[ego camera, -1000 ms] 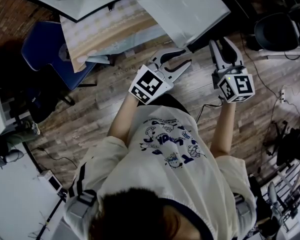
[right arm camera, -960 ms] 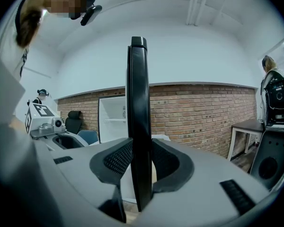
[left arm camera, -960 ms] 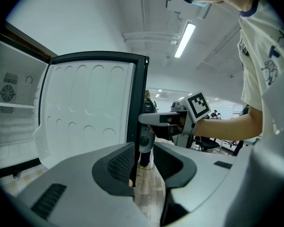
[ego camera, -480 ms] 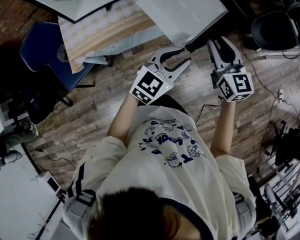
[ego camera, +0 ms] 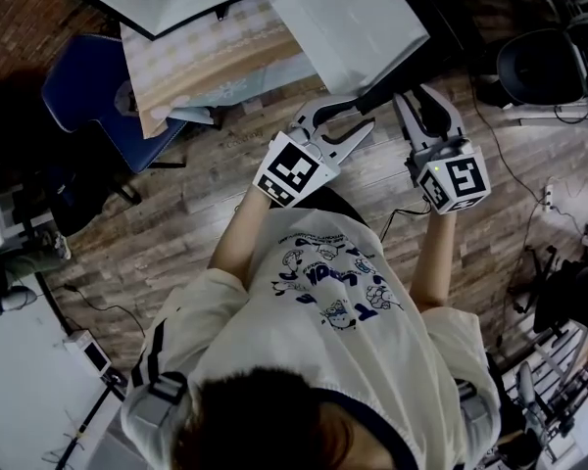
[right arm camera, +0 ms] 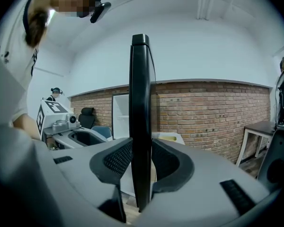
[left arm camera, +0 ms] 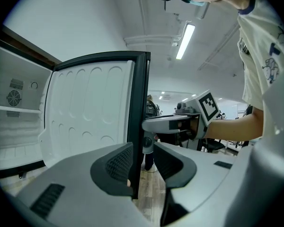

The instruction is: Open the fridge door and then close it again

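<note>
The fridge door [ego camera: 353, 27] stands open, its white inner liner [left arm camera: 90, 112] facing the cabinet. In the left gripper view the door's black free edge [left arm camera: 137, 103] stands upright between the jaws of my left gripper [left arm camera: 143, 157]. It lies against the left pad, with a slit on the right side. From above, the left gripper [ego camera: 365, 112] sits at the door's corner. My right gripper [ego camera: 421, 96] straddles the same black edge [right arm camera: 141, 103] from the other side. In the right gripper view the right gripper [right arm camera: 142, 162] has both pads against the slab.
The fridge interior [left arm camera: 14, 122] with its shelf lies left of the door. A blue chair [ego camera: 88, 96] stands at the left and a black chair [ego camera: 539, 62] at the right. Cables run over the wooden floor [ego camera: 176, 213]. A brick wall [right arm camera: 213, 112] is behind the door.
My right gripper has shifted a little to the left, and the door with it. The left gripper has stayed where it was.
</note>
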A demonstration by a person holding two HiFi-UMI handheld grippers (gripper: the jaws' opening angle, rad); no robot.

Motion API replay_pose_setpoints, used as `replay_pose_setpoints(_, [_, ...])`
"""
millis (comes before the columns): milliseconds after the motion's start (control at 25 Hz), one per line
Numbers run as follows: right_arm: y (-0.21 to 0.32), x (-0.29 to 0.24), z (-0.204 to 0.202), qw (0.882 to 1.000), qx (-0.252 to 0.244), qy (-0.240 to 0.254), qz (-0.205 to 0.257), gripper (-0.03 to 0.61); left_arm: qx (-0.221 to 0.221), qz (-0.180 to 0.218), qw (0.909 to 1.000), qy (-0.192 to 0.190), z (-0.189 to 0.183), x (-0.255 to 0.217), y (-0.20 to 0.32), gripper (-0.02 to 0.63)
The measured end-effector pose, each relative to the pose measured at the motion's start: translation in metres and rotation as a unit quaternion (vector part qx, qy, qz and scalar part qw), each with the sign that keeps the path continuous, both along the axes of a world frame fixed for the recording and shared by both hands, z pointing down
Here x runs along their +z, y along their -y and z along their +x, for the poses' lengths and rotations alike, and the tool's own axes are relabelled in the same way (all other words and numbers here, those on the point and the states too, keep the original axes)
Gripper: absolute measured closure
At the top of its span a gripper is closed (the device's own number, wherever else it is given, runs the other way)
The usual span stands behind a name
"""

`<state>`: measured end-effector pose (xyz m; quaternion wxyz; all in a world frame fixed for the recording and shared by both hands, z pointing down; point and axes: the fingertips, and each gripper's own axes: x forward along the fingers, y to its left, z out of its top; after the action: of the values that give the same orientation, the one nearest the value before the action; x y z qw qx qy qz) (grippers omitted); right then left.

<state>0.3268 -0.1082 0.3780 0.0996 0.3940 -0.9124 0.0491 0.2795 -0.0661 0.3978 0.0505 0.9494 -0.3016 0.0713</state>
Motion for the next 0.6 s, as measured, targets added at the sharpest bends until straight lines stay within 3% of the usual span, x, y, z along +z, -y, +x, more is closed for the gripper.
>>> replay_pose_setpoints(320, [-0.024,0.003,-0.036,0.999,-0.052,0.0,-0.009,0.437,-0.019,0.0,0.9998,0.004,-0.022,0.002,-0.012,0.476])
replay_pose_setpoints(600, [-0.046,0.005,-0.075,0.991,-0.13,0.003,-0.016,0.431,-0.049,-0.002,0.9988,0.008,-0.053,0.005,-0.022,0.476])
